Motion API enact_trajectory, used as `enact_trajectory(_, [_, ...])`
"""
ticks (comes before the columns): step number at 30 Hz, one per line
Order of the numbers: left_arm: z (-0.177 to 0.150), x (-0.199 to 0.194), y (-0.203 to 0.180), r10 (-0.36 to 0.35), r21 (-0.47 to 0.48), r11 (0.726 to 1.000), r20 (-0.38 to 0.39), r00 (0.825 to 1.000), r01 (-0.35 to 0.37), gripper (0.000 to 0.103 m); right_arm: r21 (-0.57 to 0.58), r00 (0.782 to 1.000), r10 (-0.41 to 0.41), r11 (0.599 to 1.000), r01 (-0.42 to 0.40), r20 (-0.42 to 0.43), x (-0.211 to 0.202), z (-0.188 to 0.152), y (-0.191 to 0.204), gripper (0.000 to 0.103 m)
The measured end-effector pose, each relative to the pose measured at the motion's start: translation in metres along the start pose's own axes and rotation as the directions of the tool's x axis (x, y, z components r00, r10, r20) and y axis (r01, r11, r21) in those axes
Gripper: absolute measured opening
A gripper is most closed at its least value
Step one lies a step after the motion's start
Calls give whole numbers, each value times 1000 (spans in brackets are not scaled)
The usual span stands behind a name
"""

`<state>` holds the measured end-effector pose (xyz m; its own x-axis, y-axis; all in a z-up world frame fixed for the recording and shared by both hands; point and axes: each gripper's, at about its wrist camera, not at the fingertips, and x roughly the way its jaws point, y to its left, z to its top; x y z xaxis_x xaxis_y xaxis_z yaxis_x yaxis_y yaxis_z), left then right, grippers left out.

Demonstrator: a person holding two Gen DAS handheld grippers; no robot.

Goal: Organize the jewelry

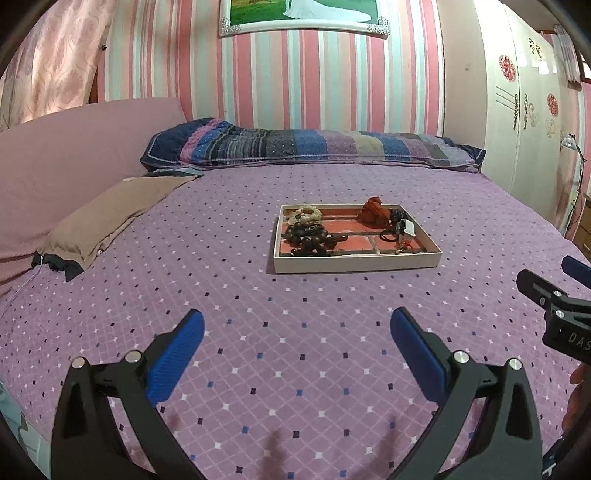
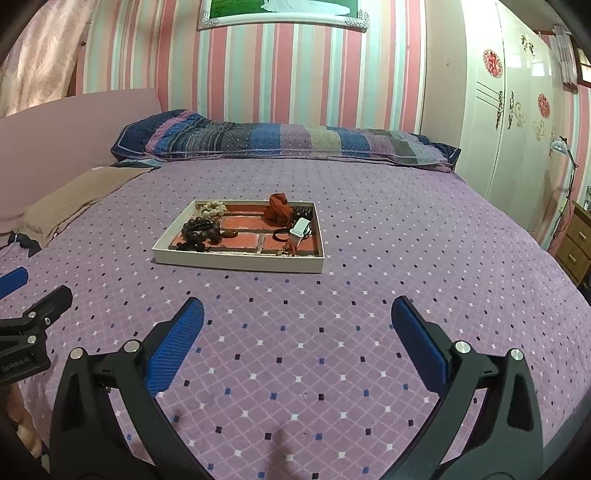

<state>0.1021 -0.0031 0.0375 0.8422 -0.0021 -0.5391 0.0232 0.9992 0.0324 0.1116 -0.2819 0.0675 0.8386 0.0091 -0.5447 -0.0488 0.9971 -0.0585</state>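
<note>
A bedroom with vertically striped wallpaper in pink, white and pale blue, seen ahead of the tongs across a wide bed spread with a purple diamond-print cover. A long patchwork pillow in blue, purple and grey lies along the far edge against the wall, beneath a white-framed picture. To the left, a pink padded headboard rises beside a tan cushion, with a pink patterned curtain above. To the right stand a glossy white wardrobe with red decals, a desk lamp and a wooden drawer unit.
</note>
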Motion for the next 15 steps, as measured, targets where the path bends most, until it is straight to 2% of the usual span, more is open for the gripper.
enact_trajectory(15, [-3, 0, -4, -15, 26, 1000, 2, 1000, 15, 99, 8, 1000, -23, 1000, 23, 3, -1, 2, -3, 99])
